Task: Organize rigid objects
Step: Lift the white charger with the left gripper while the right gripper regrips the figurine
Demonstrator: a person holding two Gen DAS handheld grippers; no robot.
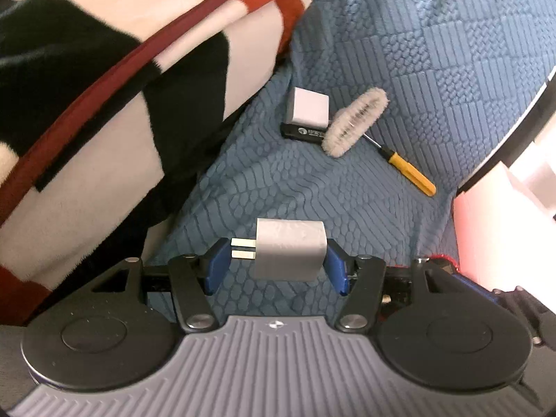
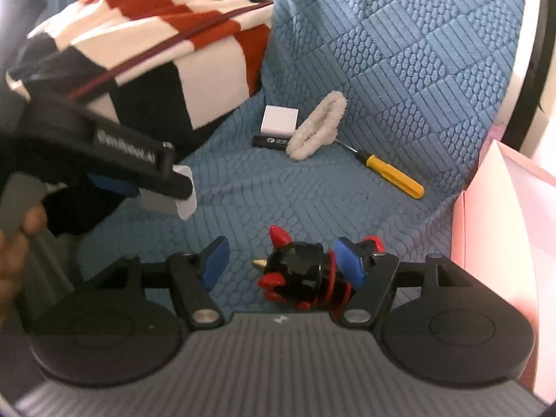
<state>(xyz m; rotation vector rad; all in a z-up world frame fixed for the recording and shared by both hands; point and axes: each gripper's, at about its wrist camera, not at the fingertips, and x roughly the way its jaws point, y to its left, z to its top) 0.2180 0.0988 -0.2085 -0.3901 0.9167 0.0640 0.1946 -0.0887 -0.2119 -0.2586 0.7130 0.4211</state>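
**Left gripper holds charger, right gripper open beside toy**

The left gripper (image 1: 278, 260) clamps a white plastic wall charger (image 1: 288, 248) between its blue pads. Beyond, on the blue textured bedspread (image 1: 434, 52), lie a white cube box (image 1: 307, 107) on a black flat bar (image 1: 302, 133), a fluffy white brush (image 1: 354, 121) and a yellow-handled screwdriver (image 1: 410, 172). The right gripper (image 2: 283, 264) stands open; a black-and-red spiky toy figure (image 2: 299, 274) lies against its right pad only.

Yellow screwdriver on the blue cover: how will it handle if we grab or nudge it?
The screwdriver looks rigid, so it should lift without flexing. Its handle seems rounded and smooth: probably apt to roll if nudged sideways, and perhaps slick in the pads. Its shaft runs under the fluffy brush, which may shift when it is pulled.
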